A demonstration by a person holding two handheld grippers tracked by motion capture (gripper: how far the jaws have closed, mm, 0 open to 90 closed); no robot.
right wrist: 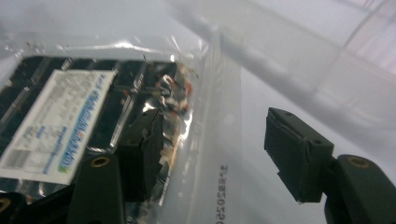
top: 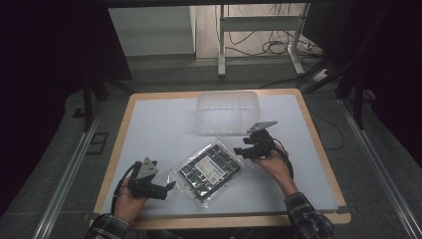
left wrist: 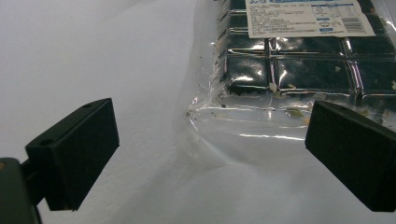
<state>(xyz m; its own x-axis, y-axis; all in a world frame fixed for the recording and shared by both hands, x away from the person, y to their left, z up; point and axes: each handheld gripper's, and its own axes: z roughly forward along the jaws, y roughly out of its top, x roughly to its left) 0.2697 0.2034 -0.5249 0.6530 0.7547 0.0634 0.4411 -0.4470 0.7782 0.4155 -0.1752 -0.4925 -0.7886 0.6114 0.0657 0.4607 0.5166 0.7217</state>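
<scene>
Packet [top: 209, 172] is laid flat on the counter [top: 164, 129]; left gripper [top: 168, 187] is held beside it, jaws wide, right gripper [top: 239, 149] at its edge, jaws parted, nothing gripped.

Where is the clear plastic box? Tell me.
In the high view, the clear plastic box stands at the far middle of the white table, just beyond the sealed packet and the right gripper.

left gripper [top: 171, 185] open, right gripper [top: 240, 149] open
</scene>
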